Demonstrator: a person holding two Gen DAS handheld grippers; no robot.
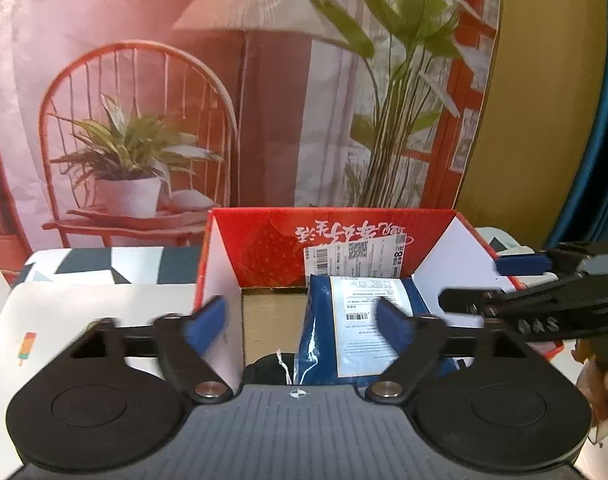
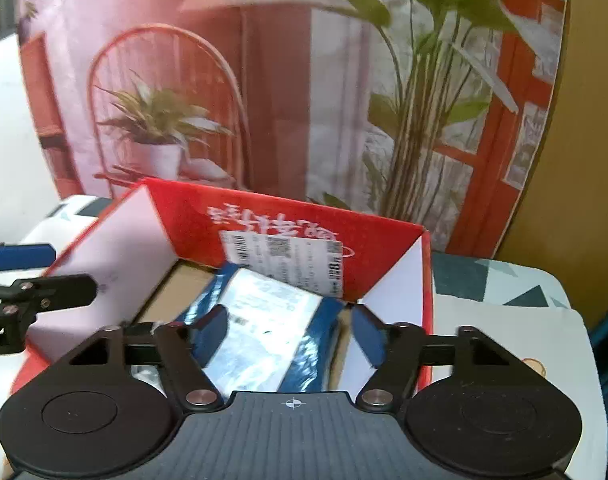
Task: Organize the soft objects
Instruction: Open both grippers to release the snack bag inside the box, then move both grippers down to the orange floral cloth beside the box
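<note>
A printed backdrop [image 1: 152,92] of a red chair, a lamp and potted plants fills the upper half of both views. Below it, in the middle of each frame, stands an open red cardboard box [image 1: 264,240] with white inner flaps, white lettering upside down on its far wall and a shipping label stuck there. The box sits on a table covering [image 1: 104,264] with dark and white geometric shapes.

Inside the box, toward its right side in the left wrist view and at its centre in the right wrist view, lies the blue parcel bag [image 1: 324,332]: glossy, crinkled plastic, soft and pillowy, with a large white address label bearing barcodes across its top. A thin white string [image 1: 282,364] shows at its lower left.

The left gripper [image 1: 302,320] stands spread wide, its blue pads on either side of the box's left flap and the bag, gripping nothing. The right gripper [image 2: 290,332] is likewise released, its jaws apart above the bag with no pad pressing on it.
</note>
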